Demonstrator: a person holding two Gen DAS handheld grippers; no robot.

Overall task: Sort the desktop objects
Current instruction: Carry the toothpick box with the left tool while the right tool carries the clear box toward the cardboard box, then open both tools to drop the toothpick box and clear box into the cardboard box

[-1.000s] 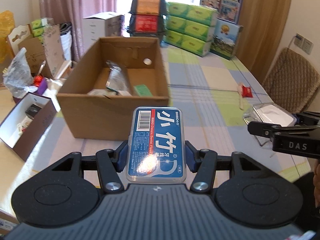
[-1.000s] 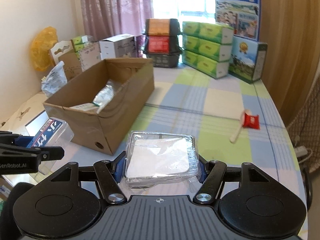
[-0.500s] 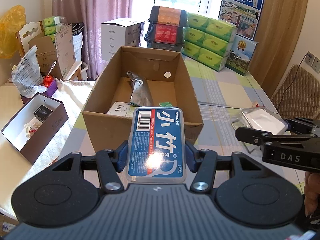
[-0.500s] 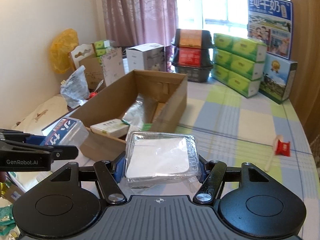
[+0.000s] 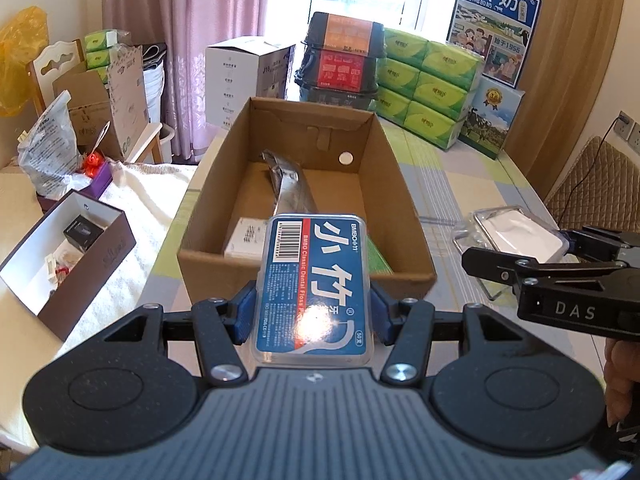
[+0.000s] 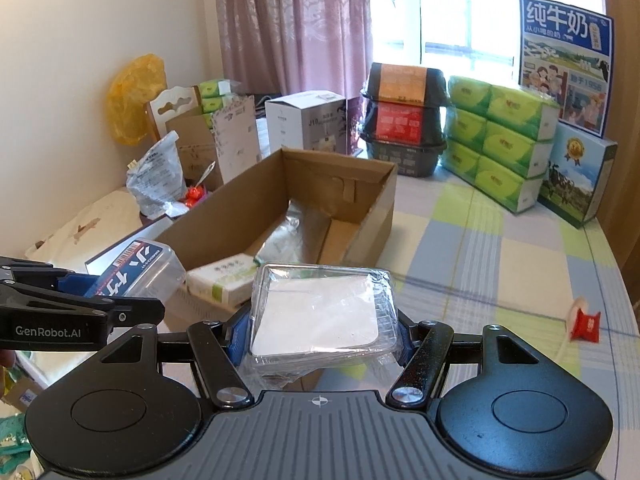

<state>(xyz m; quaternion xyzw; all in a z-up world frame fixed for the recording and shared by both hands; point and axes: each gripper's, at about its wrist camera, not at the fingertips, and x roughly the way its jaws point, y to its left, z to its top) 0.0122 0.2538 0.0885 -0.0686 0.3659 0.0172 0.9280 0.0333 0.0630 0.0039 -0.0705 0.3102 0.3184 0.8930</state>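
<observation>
My left gripper (image 5: 312, 312) is shut on a blue dental floss box (image 5: 314, 284), held above the near edge of an open cardboard box (image 5: 404, 200). My right gripper (image 6: 320, 334) is shut on a clear plastic case with a white pad inside (image 6: 320, 312), just right of the carton's near corner. Each gripper shows in the other's view: the right gripper (image 5: 520, 254) at the right, the left gripper (image 6: 116, 284) at the left. Inside the carton lie a silver foil pouch (image 5: 290, 184), a white packet (image 5: 246, 236) and a green item (image 5: 378, 260).
A brown open tray box (image 5: 80, 272) sits left of the carton on a white cloth. Green tissue packs (image 5: 428, 88), black stacked containers (image 5: 340, 64) and milk cartons (image 5: 496, 48) line the table's far end. A small red sachet (image 6: 584, 324) lies on the checked tablecloth at right.
Both grippers have risen and moved toward the carton, each keeping its object. The carton's inside now shows more from above.
</observation>
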